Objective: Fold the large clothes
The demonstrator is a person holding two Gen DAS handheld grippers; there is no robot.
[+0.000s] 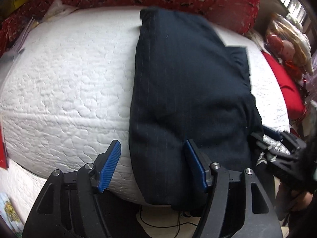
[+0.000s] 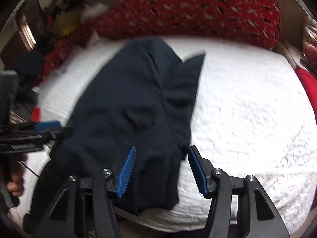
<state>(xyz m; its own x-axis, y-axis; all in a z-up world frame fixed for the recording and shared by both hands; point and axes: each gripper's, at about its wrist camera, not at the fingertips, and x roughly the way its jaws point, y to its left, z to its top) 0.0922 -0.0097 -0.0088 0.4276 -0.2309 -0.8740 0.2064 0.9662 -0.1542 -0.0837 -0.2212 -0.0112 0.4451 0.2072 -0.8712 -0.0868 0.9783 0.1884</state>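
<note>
Centre frame in both views, the trousers (image 1: 188, 91) lie lengthwise on the bed (image 1: 69, 83), near end draped over the edge. Left gripper (image 1: 152, 158) and right gripper (image 2: 161, 162) are both released, holding nothing. Pinch both near corners evenly, then carry them to the far end.

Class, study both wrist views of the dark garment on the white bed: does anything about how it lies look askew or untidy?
Yes. The dark garment is not squared up: an under layer juts past the top layer's right edge on the white quilt, and the near end hangs over the bed's edge. Both the left gripper and right gripper are open, holding nothing.
</note>
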